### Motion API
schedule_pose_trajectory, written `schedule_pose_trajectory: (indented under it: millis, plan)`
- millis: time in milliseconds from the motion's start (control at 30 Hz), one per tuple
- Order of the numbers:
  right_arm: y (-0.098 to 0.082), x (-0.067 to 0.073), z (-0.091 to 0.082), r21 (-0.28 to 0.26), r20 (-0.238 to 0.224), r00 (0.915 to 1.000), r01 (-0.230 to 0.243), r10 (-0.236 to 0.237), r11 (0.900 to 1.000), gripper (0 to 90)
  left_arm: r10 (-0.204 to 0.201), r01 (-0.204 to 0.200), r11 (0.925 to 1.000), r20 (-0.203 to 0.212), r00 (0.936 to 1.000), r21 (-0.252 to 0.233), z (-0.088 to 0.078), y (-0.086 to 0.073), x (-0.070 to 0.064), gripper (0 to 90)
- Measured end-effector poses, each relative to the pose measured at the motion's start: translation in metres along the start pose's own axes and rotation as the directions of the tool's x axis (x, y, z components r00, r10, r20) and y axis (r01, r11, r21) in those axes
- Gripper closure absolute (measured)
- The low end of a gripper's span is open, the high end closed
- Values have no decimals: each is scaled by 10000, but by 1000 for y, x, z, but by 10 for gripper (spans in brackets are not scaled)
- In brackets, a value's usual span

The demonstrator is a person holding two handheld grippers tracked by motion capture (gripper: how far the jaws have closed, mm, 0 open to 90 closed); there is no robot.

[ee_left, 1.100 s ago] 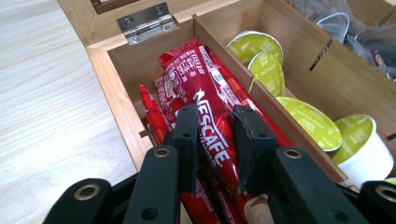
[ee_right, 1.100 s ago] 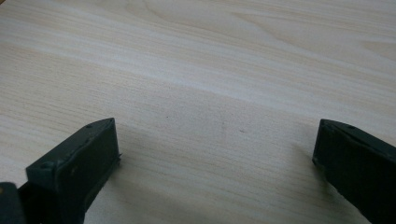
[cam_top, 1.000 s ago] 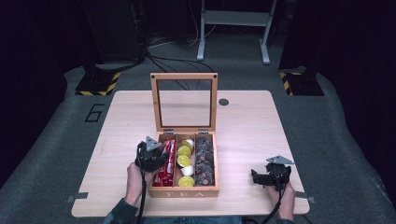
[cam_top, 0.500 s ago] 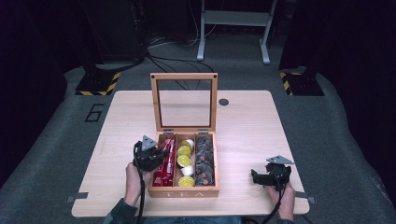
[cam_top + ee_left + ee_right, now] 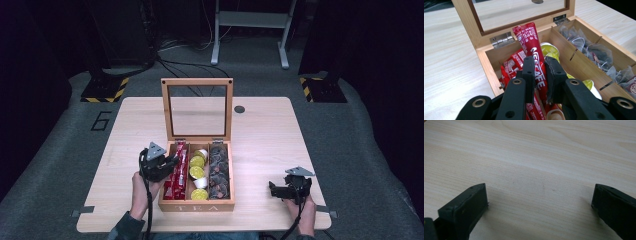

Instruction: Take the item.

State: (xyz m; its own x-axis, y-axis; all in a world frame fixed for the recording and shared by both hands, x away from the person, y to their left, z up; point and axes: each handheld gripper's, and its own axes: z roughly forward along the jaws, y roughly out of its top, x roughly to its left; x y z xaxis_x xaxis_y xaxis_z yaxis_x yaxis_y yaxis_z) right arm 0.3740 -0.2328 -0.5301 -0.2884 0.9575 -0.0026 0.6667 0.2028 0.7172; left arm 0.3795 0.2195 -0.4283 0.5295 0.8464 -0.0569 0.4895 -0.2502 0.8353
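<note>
**Red sachet pinched over the tea box**

Dark floor and black equipment surround a pale wooden tabletop [image 5: 260, 130] in the high view. A wooden tea box [image 5: 197, 205] stands on it with its glass lid [image 5: 197, 107] raised upright. The left gripper [image 5: 167, 162] sits at the box's left compartment, over the red sachets [image 5: 176, 180]. Just beyond those, away from the gripper, come the yellow-lidded capsules [image 5: 197, 172], then the dark tea bags [image 5: 218, 172]. The right gripper [image 5: 274, 189] rests low over bare wood, well apart from the box.

From the left gripper view, the left gripper [image 5: 540, 75] has its jaws drawn close on a red Nescafe stick sachet [image 5: 534, 47] — the stick stands tilted, its sealed upper end rising beyond the jaws toward the lid hinge [image 5: 502, 40]. Other red sachets lie beneath and beside it. The capsules [image 5: 549, 48] show just behind the stick, and the tea bags [image 5: 594, 52] farther off to the side.

In the right gripper view, the right gripper [image 5: 540, 205] has its jaws spread wide with nothing between them but tabletop [image 5: 536, 157].

The sachet looks light, thin and glossy — probably slippery, and soft enough to bend or swing from a single pinch. Hold taken across the flat faces near mid-length, as here, seems the safest place; a hard squeeze might crease or burst the packet.
</note>
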Motion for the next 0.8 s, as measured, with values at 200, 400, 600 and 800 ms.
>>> schedule_pose_trajectory:
  millis: [200, 400, 600, 800]
  plan:
    - [0, 0, 0, 15, 2, 10000, -24, 24, 10000, 0, 184, -185, 9996, -52, 9998, -221, -9, 6, 2, 785]
    - [0, 0, 0, 9, -5, 10000, -31, 31, 10000, 0, 366, -372, 9986, -172, 9992, -375, -18, 10, 7, 787]
    - [0, 0, 0, 7, -5, 10000, -32, 32, 10000, 0, 428, -443, 9975, -285, 9987, -549, -25, 11, 12, 788]
    - [0, 0, 0, 13, -5, 10000, -22, 22, 10000, 0, 322, -352, 9972, -457, 9984, -662, -30, 11, 17, 789]
